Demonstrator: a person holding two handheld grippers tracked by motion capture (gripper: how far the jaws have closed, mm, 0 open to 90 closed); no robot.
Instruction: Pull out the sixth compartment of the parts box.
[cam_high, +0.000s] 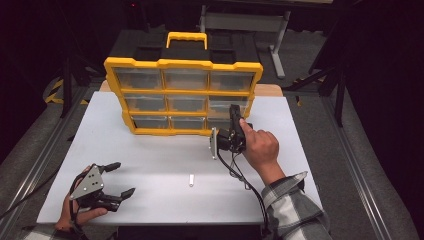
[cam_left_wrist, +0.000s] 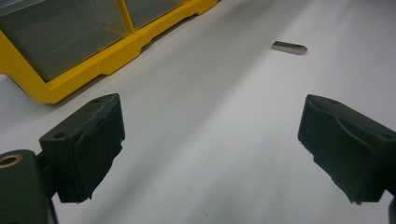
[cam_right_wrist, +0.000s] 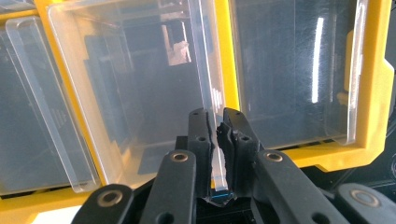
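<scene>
A yellow organizer (cam_high: 182, 91) with clear plastic drawers stands upright at the back of the grey table (cam_high: 150, 160). My right gripper (cam_high: 233, 109) reaches into its right column, and a hand holds it from the right. In the right gripper view the right gripper (cam_right_wrist: 216, 135) is shut on the thin clear pull lip (cam_right_wrist: 210, 84) of a drawer, set in the yellow frame (cam_right_wrist: 369, 93). My left gripper (cam_high: 124, 178) rests at the table's front left, open, with nothing between its jaws. A small metal piece (cam_high: 191, 179) lies on the table between the two hands.
The left gripper view looks along the table past the left gripper (cam_left_wrist: 210, 149) to the metal piece (cam_left_wrist: 289, 47) and the organizer's bottom corner (cam_left_wrist: 93, 65). A cable (cam_high: 245, 182) trails from the right gripper toward the front edge. Dark floor and metal stands surround the table.
</scene>
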